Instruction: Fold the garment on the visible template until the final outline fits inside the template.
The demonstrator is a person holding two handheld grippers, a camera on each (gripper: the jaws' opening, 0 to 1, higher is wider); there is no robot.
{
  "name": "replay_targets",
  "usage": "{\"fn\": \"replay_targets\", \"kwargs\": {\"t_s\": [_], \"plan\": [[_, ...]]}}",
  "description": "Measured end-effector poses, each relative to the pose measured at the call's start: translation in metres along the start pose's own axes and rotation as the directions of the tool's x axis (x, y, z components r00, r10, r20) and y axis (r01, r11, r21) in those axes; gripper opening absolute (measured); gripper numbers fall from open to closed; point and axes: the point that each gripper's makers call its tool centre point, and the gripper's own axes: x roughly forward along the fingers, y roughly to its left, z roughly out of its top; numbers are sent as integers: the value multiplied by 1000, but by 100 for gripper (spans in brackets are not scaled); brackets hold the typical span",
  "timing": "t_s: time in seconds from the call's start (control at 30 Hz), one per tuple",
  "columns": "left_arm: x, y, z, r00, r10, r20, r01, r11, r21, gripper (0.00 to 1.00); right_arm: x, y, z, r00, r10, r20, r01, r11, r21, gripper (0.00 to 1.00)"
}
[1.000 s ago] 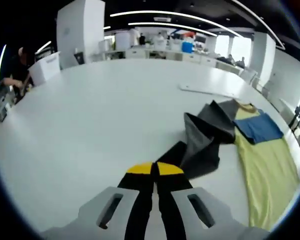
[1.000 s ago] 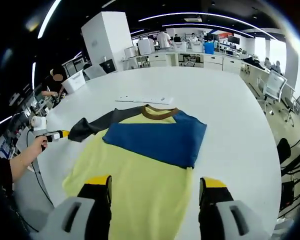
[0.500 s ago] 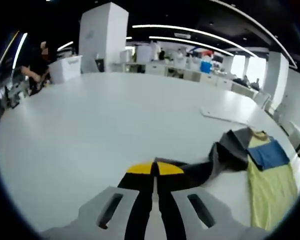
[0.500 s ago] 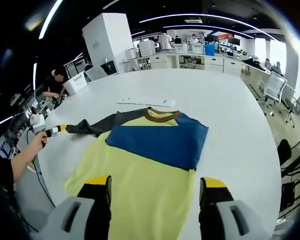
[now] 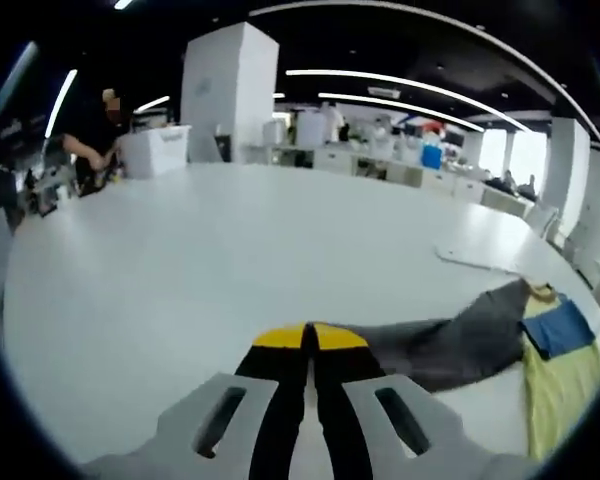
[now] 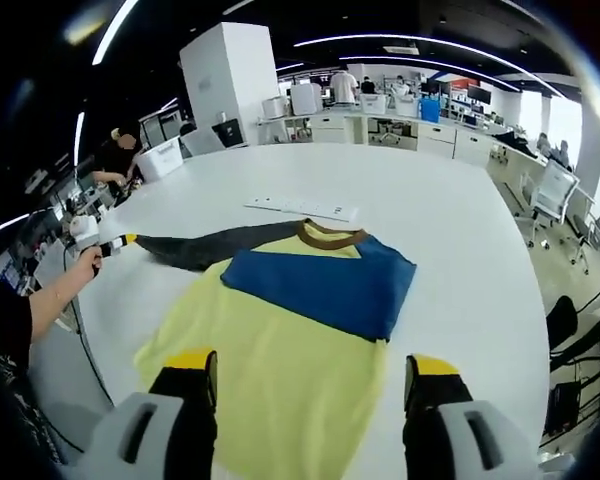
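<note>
On the big white table (image 6: 460, 230) lies a yellow shirt (image 6: 280, 350) with a blue part folded over its top. Close by, the right gripper (image 6: 310, 375) hangs over the shirt's bottom edge with its jaws wide apart, holding nothing. Off to the side, the left gripper (image 5: 309, 338) has its jaws pinched on the end of the dark grey sleeve (image 5: 450, 340), stretched out flat. Just past the collar sits a thin white board (image 6: 302, 208). Far back, a person (image 6: 120, 160) stands by a box.

Yellow garment (image 6: 280, 345) flat on table, blue sleeve (image 6: 325, 285) folded across chest, grey sleeve (image 5: 450, 340) stretched sideways.
</note>
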Motion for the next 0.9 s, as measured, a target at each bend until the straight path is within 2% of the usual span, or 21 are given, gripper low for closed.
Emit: {"fn": "replay_targets", "kwargs": {"t_s": [0.07,0.13,0.17,0.2,0.23,0.3,0.37,0.4,0.43,0.5,0.57,0.67,0.9], "plan": [[-2,4,-1,1000,4,8,-4,1000,-5,0,-1,0,0,1000,-1,2,1,1000,2,76],[-2,7,-6,1000,10,-7,-10,1000,-17,0,-2,0,-1,1000,1,2,-1,1000,7,76],[-4,8,-15,999,21,-47,-23,999,-46,0,-2,0,-2,1000,-1,-1,1,1000,10,76],[-5,5,-18,999,7,-49,-12,996,-86,0,-2,0,-2,1000,-2,-2,2,1000,8,76],[-6,4,-22,998,2,-61,-7,997,-77,0,-1,0,-3,1000,-2,-3,2,1000,8,76],[-8,7,-41,988,35,-149,-41,998,-41,0,-1,1,-4,1000,-1,-8,2,1000,12,76],[-6,0,-48,990,0,-139,-9,998,-68,0,0,1,-5,1000,0,-12,0,1000,15,76],[-6,-2,-53,988,-8,-156,-5,997,-79,0,1,1,-5,1000,0,-13,0,1000,14,76],[-7,0,-57,984,6,-177,-16,998,-58,0,1,1,-5,1000,-1,-13,1,1000,13,76],[-7,6,-60,982,38,-186,-41,999,-12,0,1,1,-5,1000,-1,-15,1,1000,13,76],[-4,7,-61,983,28,-180,-32,999,-18,0,0,1,-5,1000,-1,-16,1,1000,15,76],[-3,13,-65,980,47,-194,-46,999,12,0,-1,0,-6,1000,-6,-19,7,1000,16,76],[1,16,-69,975,61,-213,-57,998,25,0,-6,1,-6,1000,-7,-14,7,1000,15,77]]}}
